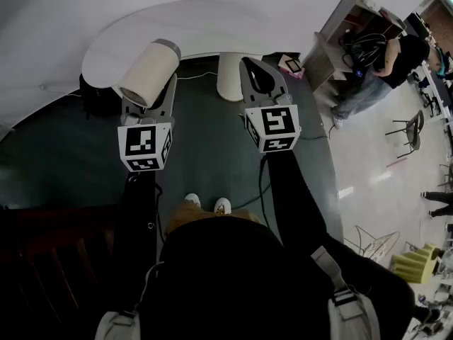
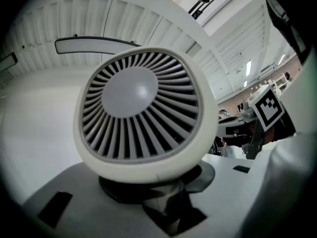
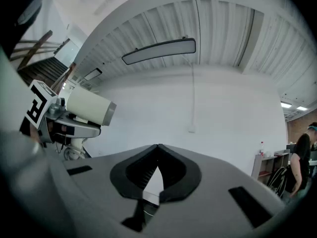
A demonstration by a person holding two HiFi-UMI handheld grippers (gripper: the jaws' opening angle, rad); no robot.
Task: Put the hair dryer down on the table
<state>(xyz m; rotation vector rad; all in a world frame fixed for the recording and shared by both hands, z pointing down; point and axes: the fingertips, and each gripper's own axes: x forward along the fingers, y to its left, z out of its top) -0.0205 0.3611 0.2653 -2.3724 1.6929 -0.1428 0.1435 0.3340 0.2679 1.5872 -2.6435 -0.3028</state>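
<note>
A cream hair dryer (image 1: 149, 71) with a grey rear ring is held up in front of the white curved table (image 1: 212, 27). My left gripper (image 1: 148, 103) is shut on the hair dryer's handle. In the left gripper view the hair dryer's grey finned grille (image 2: 141, 110) fills the frame, and its handle goes down between the jaws of the left gripper (image 2: 163, 195). My right gripper (image 1: 249, 65) is beside it on the right, shut and empty. In the right gripper view the right gripper (image 3: 158, 148) has its tips touching, and the hair dryer (image 3: 89, 108) shows at the left.
The table's white pedestal (image 1: 228, 76) stands on a dark green floor. A dark box (image 1: 95, 94) sits under the table's left end, with cables across the floor. A shelf unit (image 1: 340, 37), a person (image 1: 396, 55) and a chair (image 1: 410, 129) are at the right.
</note>
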